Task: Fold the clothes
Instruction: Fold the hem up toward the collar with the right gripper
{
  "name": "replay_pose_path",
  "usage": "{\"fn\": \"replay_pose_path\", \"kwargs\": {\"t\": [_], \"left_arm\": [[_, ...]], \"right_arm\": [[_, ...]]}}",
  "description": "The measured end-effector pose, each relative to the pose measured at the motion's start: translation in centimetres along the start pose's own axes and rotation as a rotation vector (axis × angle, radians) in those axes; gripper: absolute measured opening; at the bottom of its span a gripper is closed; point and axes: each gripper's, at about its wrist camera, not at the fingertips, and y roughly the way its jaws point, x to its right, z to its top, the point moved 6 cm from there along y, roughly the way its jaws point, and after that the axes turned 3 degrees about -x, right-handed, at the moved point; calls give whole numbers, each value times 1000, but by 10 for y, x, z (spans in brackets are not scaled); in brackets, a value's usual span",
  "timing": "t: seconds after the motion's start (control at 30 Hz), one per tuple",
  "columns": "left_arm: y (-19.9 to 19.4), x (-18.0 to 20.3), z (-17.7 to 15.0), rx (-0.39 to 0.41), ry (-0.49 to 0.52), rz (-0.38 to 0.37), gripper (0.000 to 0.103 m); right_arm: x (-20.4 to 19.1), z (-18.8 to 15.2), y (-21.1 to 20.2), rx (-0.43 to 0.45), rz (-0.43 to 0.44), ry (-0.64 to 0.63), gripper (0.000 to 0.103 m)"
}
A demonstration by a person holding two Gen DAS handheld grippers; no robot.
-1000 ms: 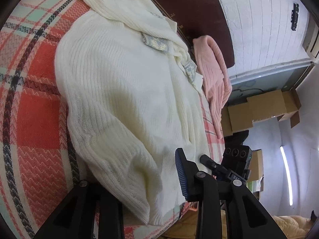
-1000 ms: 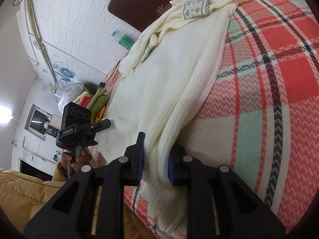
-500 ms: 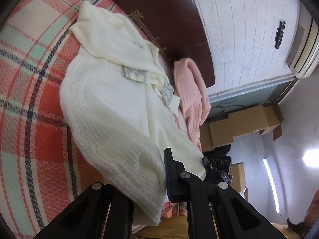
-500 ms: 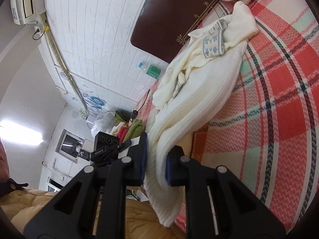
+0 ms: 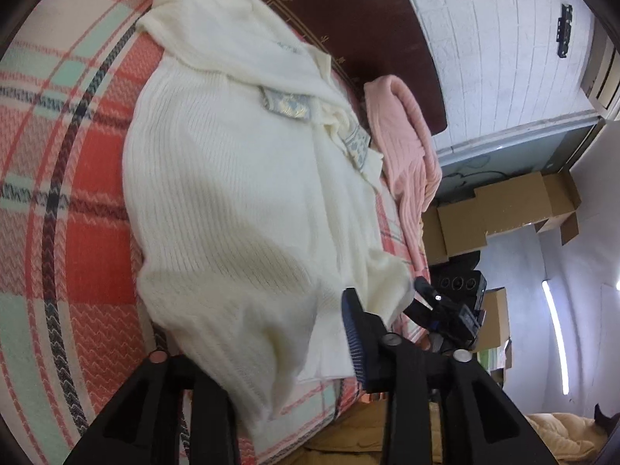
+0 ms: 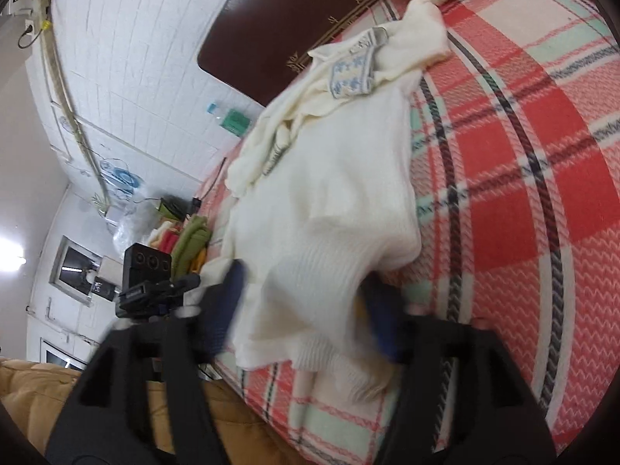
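A cream ribbed sweater (image 5: pixel 232 193) lies spread on the red plaid blanket (image 5: pixel 77 232), collar toward the headboard. My left gripper (image 5: pixel 255 345) is at its near hem with jaws opening. The cloth drapes over the left finger and hides it, while the blue pad (image 5: pixel 352 333) stands free of it. In the right wrist view the sweater (image 6: pixel 341 201) lies between the blurred fingers of my right gripper (image 6: pixel 306 310), whose jaws are opening wide with the pads off the cloth. Each view shows the other gripper beside the hem: the right one (image 5: pixel 453 306) and the left one (image 6: pixel 147 283).
A pink knit garment (image 5: pixel 403 147) hangs over the bed's far side by the dark brown headboard (image 5: pixel 348 19). Cardboard boxes (image 5: pixel 503 209) stand beyond the bed. Folded colourful clothes (image 6: pixel 186 240) are stacked past the sweater's left side. The bed's near edge runs just under both grippers.
Both grippers were shut on the sweater's hem and had lifted it. Now their jaws have spread and the hem has dropped back onto the blanket.
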Motion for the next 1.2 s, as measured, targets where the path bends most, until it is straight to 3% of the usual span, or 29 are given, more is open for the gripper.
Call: {"fn": "replay_pose_path", "kwargs": {"t": [0.2, 0.3, 0.37, 0.7, 1.2], "left_arm": [[5, -1, -5, -13, 22, -11, 43], [7, 2, -4, -6, 37, 16, 36], [6, 2, -3, -3, 35, 27, 13], [-27, 26, 22, 86, 13, -88, 8], [-52, 59, 78, 147, 58, -129, 7]], "right_arm": [[-14, -19, 20, -56, -88, -209, 78], [-9, -19, 29, -94, -23, -146, 15], [-5, -17, 28, -85, -3, -120, 15], [-47, 27, -13, 49, 210, -120, 15], [-66, 96, -29, 152, 292, -110, 14]]}}
